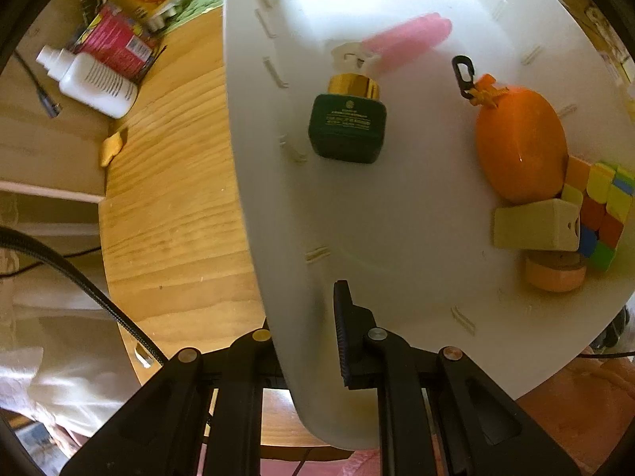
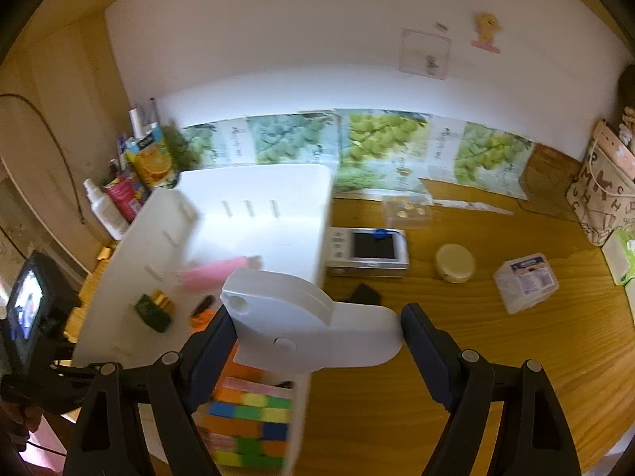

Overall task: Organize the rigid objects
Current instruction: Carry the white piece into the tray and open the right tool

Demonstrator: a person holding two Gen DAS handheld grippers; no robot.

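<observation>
Your left gripper (image 1: 313, 341) is pinching the near wall of the white plastic bin (image 1: 278, 198) with its fingers drawn narrow; only the inner ribbed finger (image 1: 343, 341) is showing, the outer one being hidden behind the wall. Your right gripper (image 2: 317, 333) is holding its fingers wide around a white plastic device with a rounded end (image 2: 313, 325), its long axis lying across the gap from finger to finger, rounded end toward the right finger; whether both pads are pressing on it is hard to tell, as the left finger is partly behind it. That device is hanging above the bin's right edge and the wooden desk (image 2: 496, 357). In the right wrist view the bin's contents are blurring, and the multicoloured puzzle cube (image 2: 250, 428) is partly cut off by the fingers. From the left wrist view, inside the bin you are seeing a dark green bottle with a gold cap (image 1: 349, 127), cap pointing toward the far wall, a blurred pink tube-like item (image 1: 405, 39) lying slantwise beyond it, an orange egg-shaped object with a black clip (image 1: 520, 142), a beige wedge-shaped block (image 1: 535, 226), and a small round orange piece (image 1: 555, 273) half hidden under the block. Out on the desk are lying a silver device with a dark screen (image 2: 369, 250), a round cream tin (image 2: 454, 263) and a clear plastic box (image 2: 526, 281).
</observation>
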